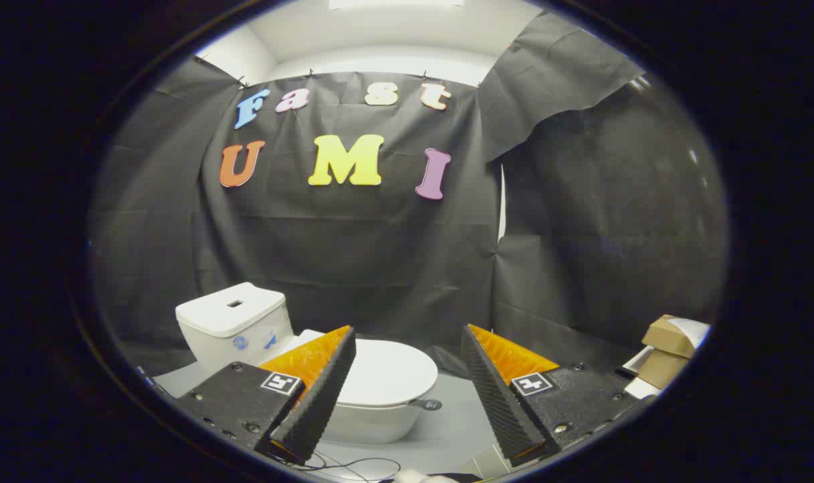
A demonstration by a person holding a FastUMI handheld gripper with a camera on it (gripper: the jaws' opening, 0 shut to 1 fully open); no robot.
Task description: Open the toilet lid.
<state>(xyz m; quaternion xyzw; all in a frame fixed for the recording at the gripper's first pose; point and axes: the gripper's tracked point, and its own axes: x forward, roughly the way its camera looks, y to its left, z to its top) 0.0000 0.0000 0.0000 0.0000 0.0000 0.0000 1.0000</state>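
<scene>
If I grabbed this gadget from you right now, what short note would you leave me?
Gripper: fingers spread wide open, holding nothing, not touching anything.
Toilet lid: shut flat on the bowl, beyond the fingers, partly behind one finger. A small dark tab sticks out at its front edge. Tank stands behind it.
Cardboard boxes sit off to the side by the cloth wall.
Done: nothing yet.
Left: approach the lid's front edge, catch it, swing it up.

We see a pale grey smooth floor (447, 409) carrying a white ceramic toilet (367, 419), its closed white oval lid (387, 372) down and its boxy white tank (236, 322) behind. Well apart from it, brown cardboard boxes (668, 349) sit stacked by the black cloth wall (581, 268). Thin dark cables (353, 464) trail across the floor just before the toilet.
</scene>
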